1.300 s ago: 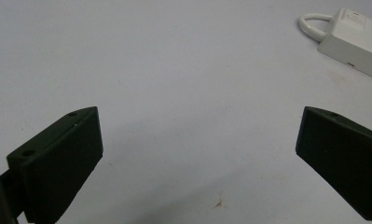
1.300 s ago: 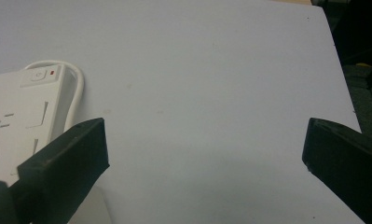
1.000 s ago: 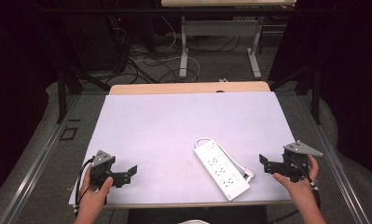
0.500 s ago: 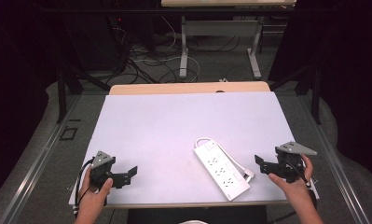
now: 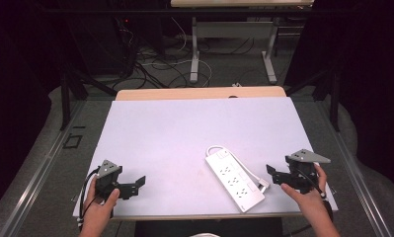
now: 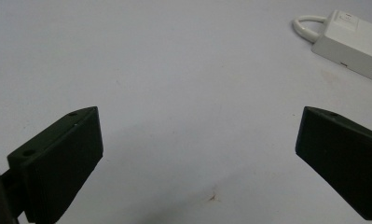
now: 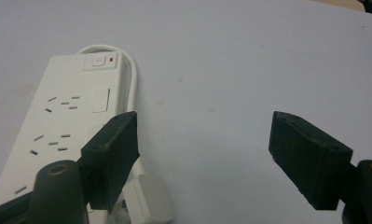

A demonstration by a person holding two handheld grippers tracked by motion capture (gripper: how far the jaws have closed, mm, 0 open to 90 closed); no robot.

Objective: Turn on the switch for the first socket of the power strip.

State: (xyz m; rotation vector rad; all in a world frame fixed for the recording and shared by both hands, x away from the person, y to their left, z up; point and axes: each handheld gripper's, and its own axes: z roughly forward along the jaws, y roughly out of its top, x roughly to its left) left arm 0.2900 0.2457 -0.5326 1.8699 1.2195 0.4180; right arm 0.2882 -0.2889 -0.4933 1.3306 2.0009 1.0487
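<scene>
A white power strip (image 5: 235, 177) lies flat on the pale table (image 5: 184, 128), angled from mid-table toward the near edge, nearer your right side. Its white cord (image 7: 133, 74) loops around the switch end and runs down its side to a white plug (image 7: 146, 200) resting by the near end.

Your right gripper (image 5: 272, 175) sits just beside that plug, and its jaws have just been closing; they stand apart with nothing between them. Your left gripper (image 5: 137, 183) hovers well apart from the strip, jaws wide and empty.

If you go on closing from here, the near jaw could nudge the plug or cord aside instead of catching it, since the plug lies under one jaw rather than between the two. A push might also slide the strip toward the table's near edge.

The plug's prongs are hidden, its lower part is cut off in the right gripper view, and whether that jaw touches it is unclear.
</scene>
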